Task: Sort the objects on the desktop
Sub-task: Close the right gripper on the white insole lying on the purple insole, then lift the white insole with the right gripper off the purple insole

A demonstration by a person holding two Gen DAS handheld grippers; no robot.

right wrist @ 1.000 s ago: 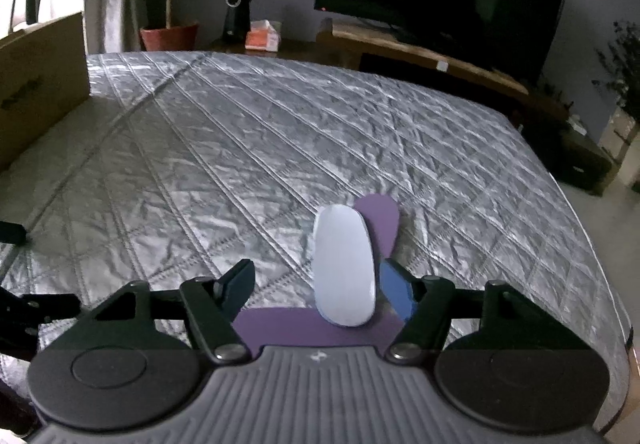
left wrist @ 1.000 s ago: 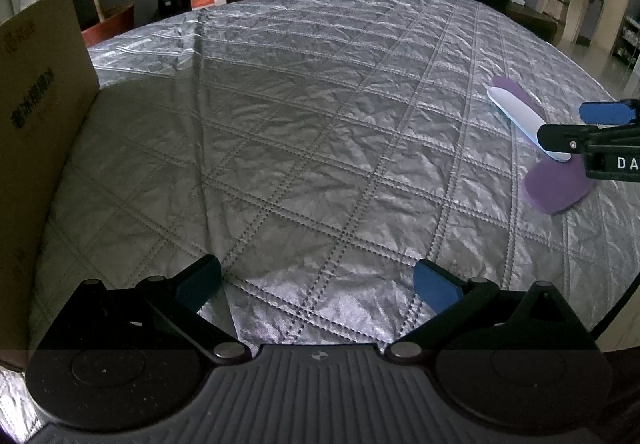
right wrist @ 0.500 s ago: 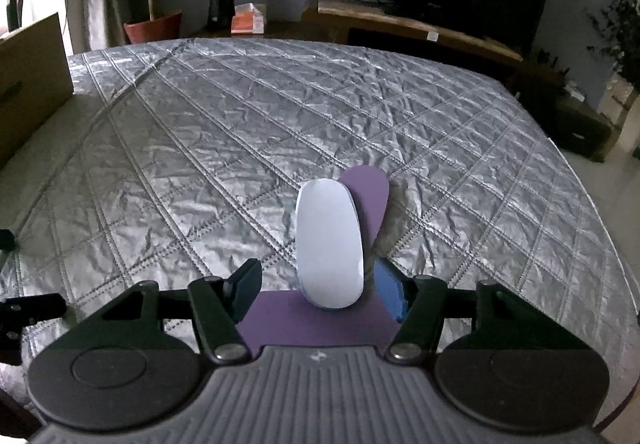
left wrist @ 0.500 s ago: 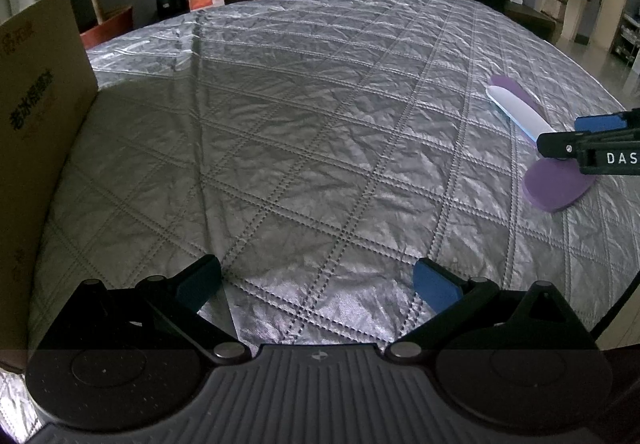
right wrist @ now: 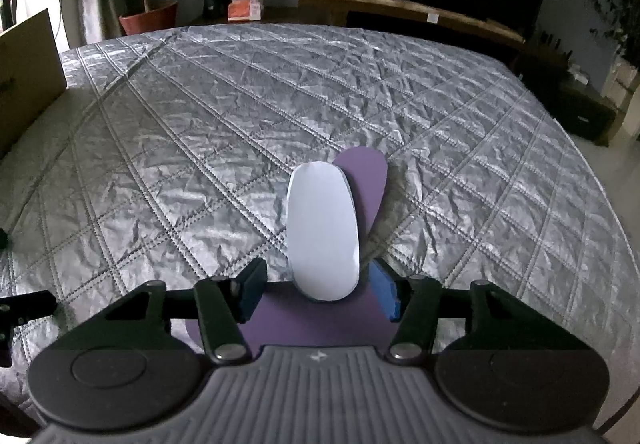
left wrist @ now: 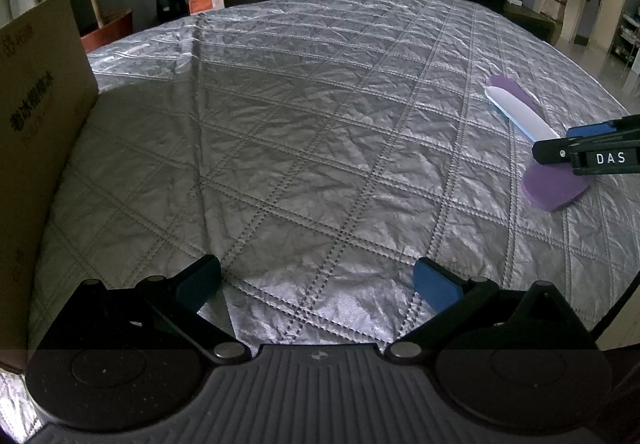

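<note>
White shell: mouse (right wrist: 322, 232) looks smooth, hard, light; I expect it to slip if pinched high
Position: lying on purple pad (right wrist: 316, 328), right side of quilted table (right wrist: 200, 132)
Hold: I'd take its near end by the long sides
Right gripper (right wrist: 316, 290): partly open, straddling that end; contact unclear
Left gripper (left wrist: 316, 286): wide open, empty

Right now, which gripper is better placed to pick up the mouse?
Right. The right gripper is open with the mouse already between its fingers. The left gripper is open over bare cover, far from it.
</note>
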